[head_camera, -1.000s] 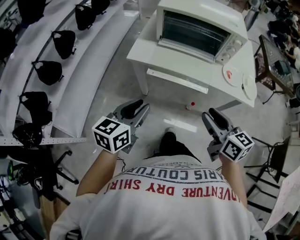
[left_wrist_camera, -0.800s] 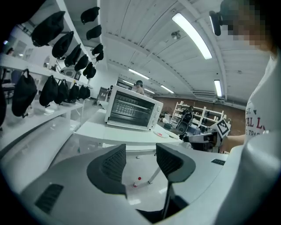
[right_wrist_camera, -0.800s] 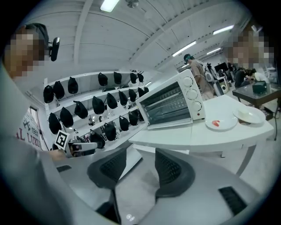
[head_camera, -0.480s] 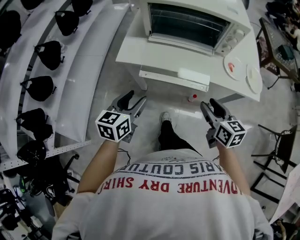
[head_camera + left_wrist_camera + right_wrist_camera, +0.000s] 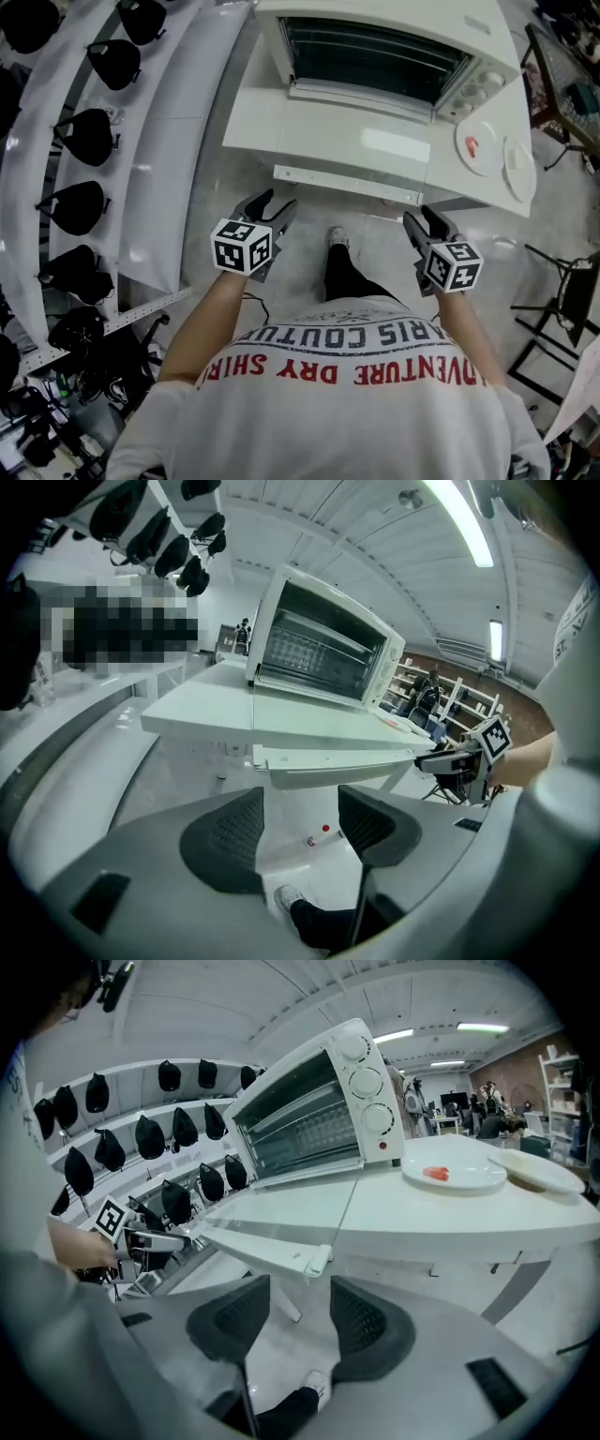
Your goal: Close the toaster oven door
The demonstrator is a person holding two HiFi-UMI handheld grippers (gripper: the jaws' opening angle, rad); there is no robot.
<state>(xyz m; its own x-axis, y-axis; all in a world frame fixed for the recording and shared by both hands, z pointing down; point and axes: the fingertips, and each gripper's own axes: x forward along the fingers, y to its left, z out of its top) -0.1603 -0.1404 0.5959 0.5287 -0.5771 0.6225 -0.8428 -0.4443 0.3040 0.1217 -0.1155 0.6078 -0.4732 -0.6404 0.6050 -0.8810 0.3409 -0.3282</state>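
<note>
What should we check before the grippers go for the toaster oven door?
1. Toaster oven door open, lying flat: ok.
2. Nothing lying on the door: ok.
3. Left gripper jaws have just been opening, nothing between them: ok.
4. Right gripper jaws have just been opening, nothing between them: ok.
5. Grippers touching the door: not ok, both short of its front edge.
6. Plates clear of the door's swing: ok, beside the oven.

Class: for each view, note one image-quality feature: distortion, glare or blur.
Head view: sharp, with a glare patch on the open toaster oven door. Left gripper view: fisheye bending, dark corners, ceiling light strip blown out. Right gripper view: fisheye curve bows the table edge.
</note>
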